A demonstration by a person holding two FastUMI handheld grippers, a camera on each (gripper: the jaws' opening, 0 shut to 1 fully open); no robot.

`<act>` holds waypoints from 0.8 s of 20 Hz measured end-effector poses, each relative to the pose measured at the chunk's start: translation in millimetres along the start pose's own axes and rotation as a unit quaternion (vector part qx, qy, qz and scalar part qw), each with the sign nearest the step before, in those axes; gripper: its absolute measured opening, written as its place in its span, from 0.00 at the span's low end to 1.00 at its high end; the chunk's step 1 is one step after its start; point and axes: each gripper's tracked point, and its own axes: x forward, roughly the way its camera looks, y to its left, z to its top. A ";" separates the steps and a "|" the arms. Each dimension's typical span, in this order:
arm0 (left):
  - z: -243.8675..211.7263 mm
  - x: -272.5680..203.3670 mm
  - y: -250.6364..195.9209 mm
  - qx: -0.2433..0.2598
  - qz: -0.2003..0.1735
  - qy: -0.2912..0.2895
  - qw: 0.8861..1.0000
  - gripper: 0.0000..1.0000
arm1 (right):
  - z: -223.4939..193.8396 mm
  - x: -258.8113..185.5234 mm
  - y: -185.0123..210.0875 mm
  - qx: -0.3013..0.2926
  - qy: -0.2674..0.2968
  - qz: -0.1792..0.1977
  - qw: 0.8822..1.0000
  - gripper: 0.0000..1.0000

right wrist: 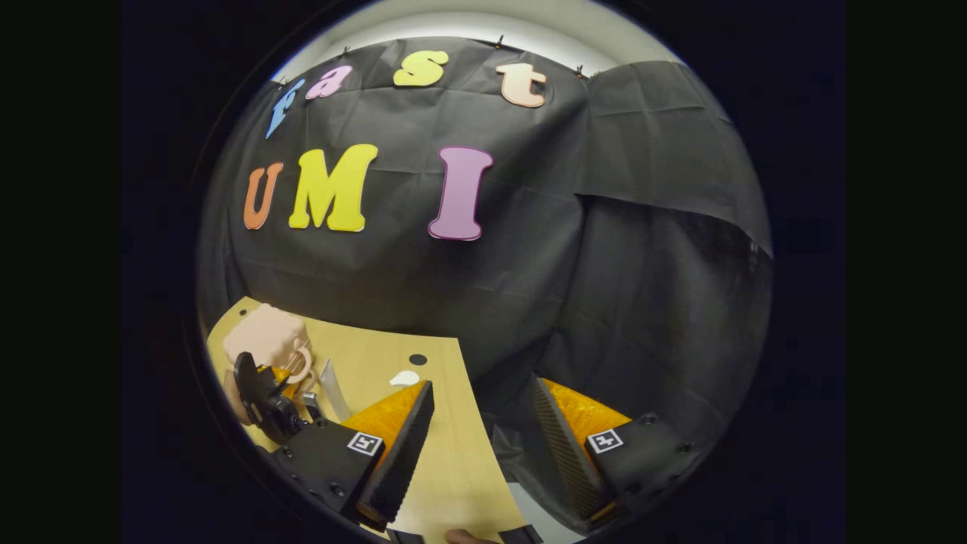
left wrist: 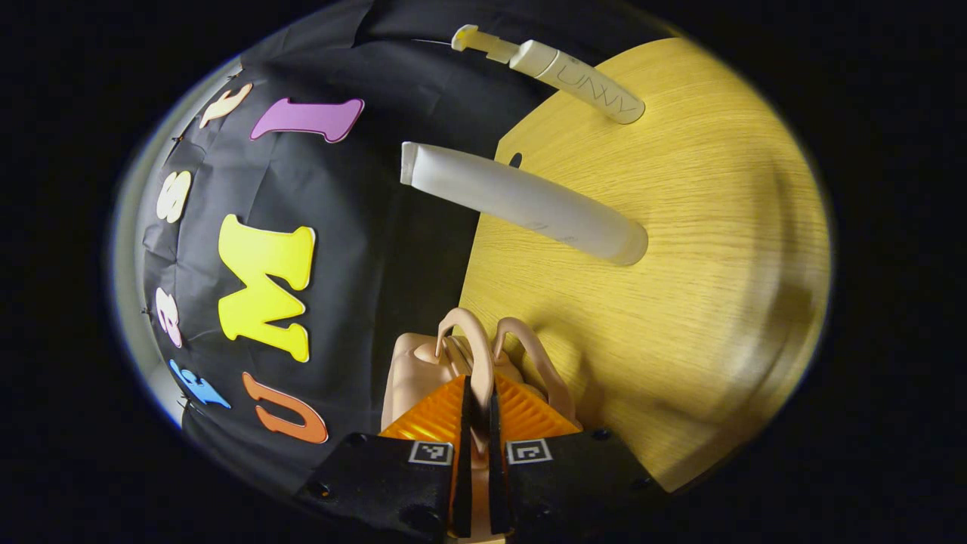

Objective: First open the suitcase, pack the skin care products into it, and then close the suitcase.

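Now | left tool (left wrist: 477,408) clenched on suitcase (left wrist: 423,370) handle (left wrist: 474,344) | right tool (right wrist: 480,431) released | two tubes (left wrist: 521,200) stood on counter (left wrist: 702,249)

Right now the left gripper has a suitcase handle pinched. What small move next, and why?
Probably ease the left gripper back to swing the peach suitcase open: it is shut on one handle loop, the tubes stand unpacked, and the right gripper is open.

Dim booth, warm glare on the wooden table (left wrist: 680,249), soft shadows, fisheye-warped, darkened edges.
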 end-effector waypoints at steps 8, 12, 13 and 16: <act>-12.2 -19.4 59.4 -0.063 0.009 0.005 0.998 0.03 | 21.4 5.9 24.3 0.016 -0.006 0.008 1.000 0.79; -22.7 -34.5 110.3 -0.161 0.008 -0.017 0.987 0.03 | 22.2 7.9 47.5 0.004 0.003 0.012 1.000 0.80; -27.0 -37.0 121.2 -0.177 0.003 -0.024 0.984 0.03 | 25.0 7.8 55.1 0.004 0.004 0.015 1.000 0.80; -56.5 -47.2 159.0 -0.225 0.007 -0.027 0.974 0.02 | 37.0 6.6 79.3 -0.002 -0.006 0.027 1.000 0.80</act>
